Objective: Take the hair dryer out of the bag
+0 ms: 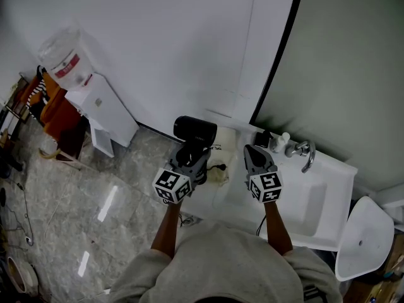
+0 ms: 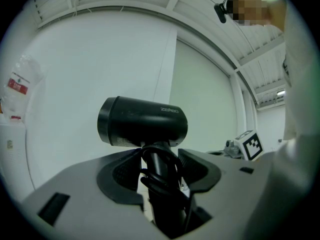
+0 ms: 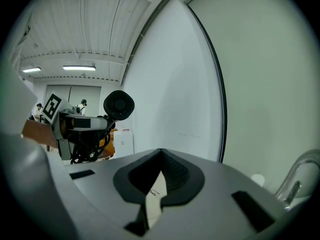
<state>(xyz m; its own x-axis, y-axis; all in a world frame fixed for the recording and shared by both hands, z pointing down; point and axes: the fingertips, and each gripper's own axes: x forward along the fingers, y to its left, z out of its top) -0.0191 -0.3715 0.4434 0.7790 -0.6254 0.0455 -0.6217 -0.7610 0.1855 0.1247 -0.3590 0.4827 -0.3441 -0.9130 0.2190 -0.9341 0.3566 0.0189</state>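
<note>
Black hair dryer (image 1: 195,130) is sitting clear of the bag, up at frame centre in the head view. The left gripper (image 1: 191,156) is clamping its handle, with the cord wound round the handle between the fingers (image 2: 200,171). Long axis: the barrel is lying level across the frame and the handle is running straight down into the left fingers. The grille end is facing the right gripper's camera.

Pale bag (image 1: 219,169) is lying slack on the white desk (image 1: 235,197), just below and right of the dryer. Nothing is joining the two as far as I can see.

Right gripper (image 1: 254,153) is hovering right of the bag with its fingers closed together. A pale printed strip is showing in the slit below them; can't tell whether it's pinched or just lying behind.

Judging extraction as done. The left hand owns the dryer, so any set-down is turning on free desk on the left, away from the bag.
</note>
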